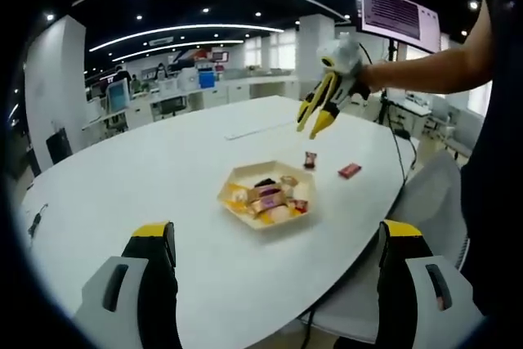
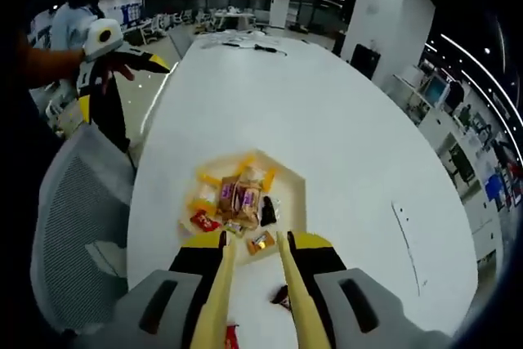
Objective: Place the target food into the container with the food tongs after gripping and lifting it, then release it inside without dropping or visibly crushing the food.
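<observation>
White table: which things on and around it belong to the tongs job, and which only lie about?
Job:
- long yellow food tongs
- cream hexagonal tray, partly filled with wrapped snacks
- red wrapped snack and dark wrapped snack, loose beside the tray

Lying about:
- grey mesh chair
- monitor screen
- flat white strip

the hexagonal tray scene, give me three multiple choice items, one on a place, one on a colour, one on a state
1. Where do the two loose wrapped snacks lie?
A. on the white table beside the tray
B. on the mesh chair
C. inside the tray

2. What colour are the food tongs?
A. blue
B. yellow
C. green

3. How are the tongs now?
A. clamped on a snack
B. lying on the table
C. apart, holding nothing

A: the red snack and the dark snack rest on the table outside the hexagonal tray.
B: the tongs are yellow.
C: the tongs in the right gripper hang over the tray with an empty gap between them.
</observation>
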Action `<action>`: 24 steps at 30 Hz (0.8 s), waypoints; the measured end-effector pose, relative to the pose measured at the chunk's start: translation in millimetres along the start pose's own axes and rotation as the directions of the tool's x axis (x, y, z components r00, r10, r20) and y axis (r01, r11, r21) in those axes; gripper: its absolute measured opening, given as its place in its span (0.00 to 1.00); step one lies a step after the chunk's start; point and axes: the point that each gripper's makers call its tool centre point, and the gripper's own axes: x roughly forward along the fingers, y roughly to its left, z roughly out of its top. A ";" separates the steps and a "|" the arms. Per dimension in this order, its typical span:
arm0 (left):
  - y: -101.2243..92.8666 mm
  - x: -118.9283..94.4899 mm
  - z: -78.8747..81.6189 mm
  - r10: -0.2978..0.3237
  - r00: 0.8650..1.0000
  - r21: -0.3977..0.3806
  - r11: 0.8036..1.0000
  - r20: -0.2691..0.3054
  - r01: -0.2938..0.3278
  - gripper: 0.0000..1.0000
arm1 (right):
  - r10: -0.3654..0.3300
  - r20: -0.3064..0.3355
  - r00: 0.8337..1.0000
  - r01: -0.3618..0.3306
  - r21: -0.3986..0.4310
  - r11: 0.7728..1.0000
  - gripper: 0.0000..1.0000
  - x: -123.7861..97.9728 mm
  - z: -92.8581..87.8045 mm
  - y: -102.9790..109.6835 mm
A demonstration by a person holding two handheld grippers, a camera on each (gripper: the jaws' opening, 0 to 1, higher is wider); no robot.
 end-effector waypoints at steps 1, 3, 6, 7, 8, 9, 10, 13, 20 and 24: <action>-0.6 0.2 0.4 -0.003 1.000 0.001 1.000 0.000 0.003 0.99 | -0.015 -0.001 1.000 0.015 -0.010 1.000 0.28 -5.4 -6.9 -1.2; -1.7 0.9 2.0 -0.010 1.000 0.004 1.000 0.002 0.010 0.99 | -0.017 -0.007 1.000 0.017 -0.009 1.000 0.28 -14.4 -18.3 -0.4; -2.2 1.8 2.2 -0.013 1.000 0.008 1.000 -0.004 0.013 0.99 | -0.009 0.002 1.000 0.009 -0.010 1.000 0.28 -25.9 -31.2 1.4; -2.0 2.1 2.0 -0.014 1.000 0.008 1.000 -0.006 0.014 0.99 | -0.005 0.007 1.000 0.006 -0.006 1.000 0.28 -28.5 -33.9 1.8; -2.1 2.4 1.7 -0.016 1.000 0.008 1.000 -0.009 0.016 0.99 | -0.011 0.011 1.000 0.011 -0.006 1.000 0.28 -32.6 -37.9 1.6; -2.4 2.6 1.8 -0.016 1.000 0.010 1.000 -0.010 0.017 0.99 | -0.014 0.013 1.000 0.014 -0.007 1.000 0.28 -35.2 -40.2 1.5; -3.1 2.8 2.2 -0.017 1.000 0.012 1.000 -0.011 0.017 0.99 | -0.011 0.013 1.000 0.011 -0.002 1.000 0.28 -38.9 -44.7 1.5; -3.5 3.0 3.0 -0.016 1.000 0.007 1.000 -0.010 0.016 0.99 | -0.024 0.017 1.000 0.024 0.014 1.000 0.28 -48.0 -53.9 0.1; -3.4 4.0 2.7 -0.017 1.000 0.010 1.000 -0.022 0.017 0.99 | -0.038 0.000 0.999 0.038 0.042 0.998 0.29 -63.3 -77.8 3.2; -4.1 4.9 8.0 -0.015 1.000 0.011 1.000 -0.014 0.016 0.99 | -0.049 -0.006 0.999 0.049 0.053 0.997 0.29 -72.4 -90.4 2.9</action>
